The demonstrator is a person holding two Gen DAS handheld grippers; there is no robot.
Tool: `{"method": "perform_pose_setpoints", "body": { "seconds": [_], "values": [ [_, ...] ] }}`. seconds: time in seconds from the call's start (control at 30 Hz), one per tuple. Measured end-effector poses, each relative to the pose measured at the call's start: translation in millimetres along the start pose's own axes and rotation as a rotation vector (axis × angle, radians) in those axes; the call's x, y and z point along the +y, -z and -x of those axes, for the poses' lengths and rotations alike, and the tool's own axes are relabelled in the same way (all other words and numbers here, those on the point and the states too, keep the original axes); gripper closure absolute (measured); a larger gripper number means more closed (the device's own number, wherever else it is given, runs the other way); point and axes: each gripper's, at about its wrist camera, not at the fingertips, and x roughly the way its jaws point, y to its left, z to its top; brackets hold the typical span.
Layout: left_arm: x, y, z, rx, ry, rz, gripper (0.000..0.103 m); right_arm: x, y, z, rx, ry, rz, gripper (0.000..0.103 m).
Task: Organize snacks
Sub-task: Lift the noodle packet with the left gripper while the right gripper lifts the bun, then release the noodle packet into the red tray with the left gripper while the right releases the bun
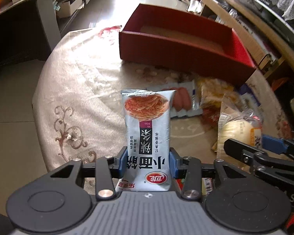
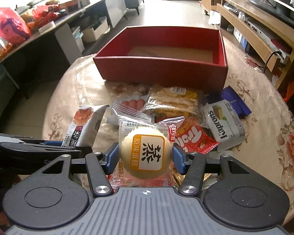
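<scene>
Left gripper pinches my pale-blue foil noodle-snack packet; right gripper squeezes a round wrapped yellow cake, which could squash or slip short of the red cardboard box.

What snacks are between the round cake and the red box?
In the right wrist view, a sausage pack and a layered cake bar lie between the round cake and red box.

Box on table; snack pile before box.
</scene>
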Motion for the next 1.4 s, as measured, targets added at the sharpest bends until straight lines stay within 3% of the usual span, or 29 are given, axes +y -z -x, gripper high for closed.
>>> {"method": "perform_pose_setpoints", "body": {
  "seconds": [0.33, 0.7, 1.4],
  "values": [
    [-17.2, -24.4, 13.2, -0.080, 0.036, -0.020, 0.061, -6.4, -17.7, 10.8, -0.071, -0.008, -0.031, 0.040],
    [-27.6, -78.8, 6.1, -0.135, 0.052, -0.008, 0.062, -20.0, -58.9, 0.6, -0.121, 0.009, -0.082, 0.040],
    [-54.5, -192.1, -68.8, -0.163, -0.029, -0.008, 0.062, -60.2, -146.8, -68.1, -0.134, 0.055, -0.120, 0.040]
  ]
}}
